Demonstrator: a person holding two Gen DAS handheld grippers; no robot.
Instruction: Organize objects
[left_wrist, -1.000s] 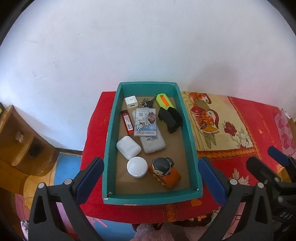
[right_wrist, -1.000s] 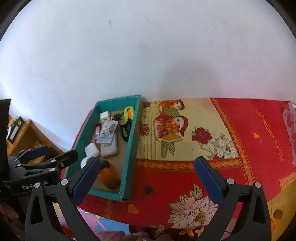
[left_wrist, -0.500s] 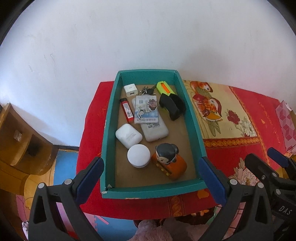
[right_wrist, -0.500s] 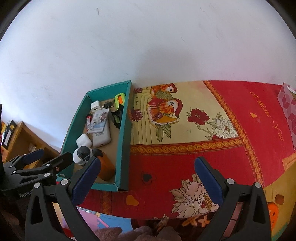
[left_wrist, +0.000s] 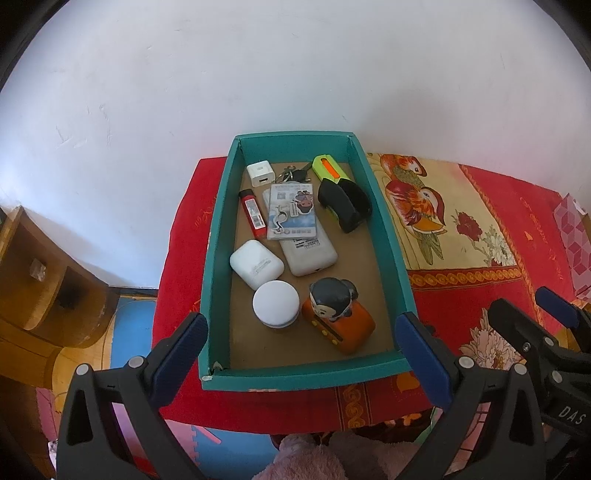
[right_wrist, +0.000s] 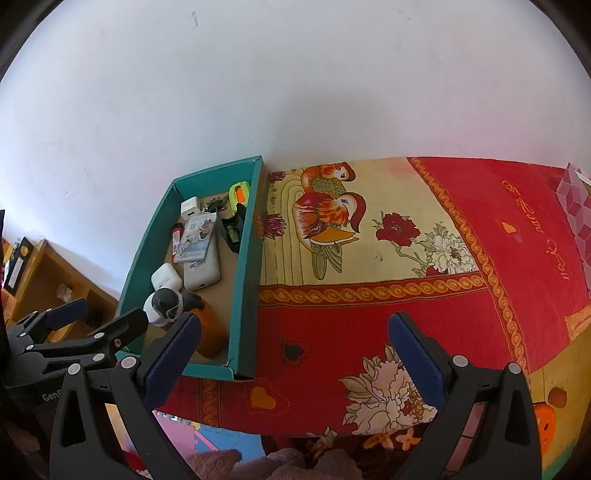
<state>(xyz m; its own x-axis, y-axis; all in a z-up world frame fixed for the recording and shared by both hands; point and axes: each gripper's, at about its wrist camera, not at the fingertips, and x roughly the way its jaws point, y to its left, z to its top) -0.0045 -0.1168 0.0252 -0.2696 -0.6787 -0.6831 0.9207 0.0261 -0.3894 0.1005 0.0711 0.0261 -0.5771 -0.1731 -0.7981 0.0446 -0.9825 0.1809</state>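
A teal box (left_wrist: 384, 229) (right_wrist: 245, 273) sits on the left end of a red patterned cloth. Inside lie an orange figurine toy (left_wrist: 338, 314), a white round case (left_wrist: 275, 302), a white earbud case (left_wrist: 256, 263), a grey-white power bank (left_wrist: 310, 251) under a card (left_wrist: 291, 212), a red lighter (left_wrist: 253, 213), a white charger (left_wrist: 260, 174), keys (left_wrist: 291, 174) and a black-and-green tool (left_wrist: 341, 199). My left gripper (left_wrist: 301, 354) hovers open over the box's near end. My right gripper (right_wrist: 291, 354) is open over the cloth, right of the box.
The cloth-covered table (right_wrist: 406, 302) stands against a white wall. A wooden shelf unit (left_wrist: 40, 280) is on the floor at left. A pink patterned box (left_wrist: 572, 240) sits at the table's far right. Colourful floor mats (left_wrist: 129, 332) lie below the table edge.
Both grippers have moved closer to the table, so the box and cloth sit larger and lower in the views. Nothing in the box has moved, and both grippers stay open.
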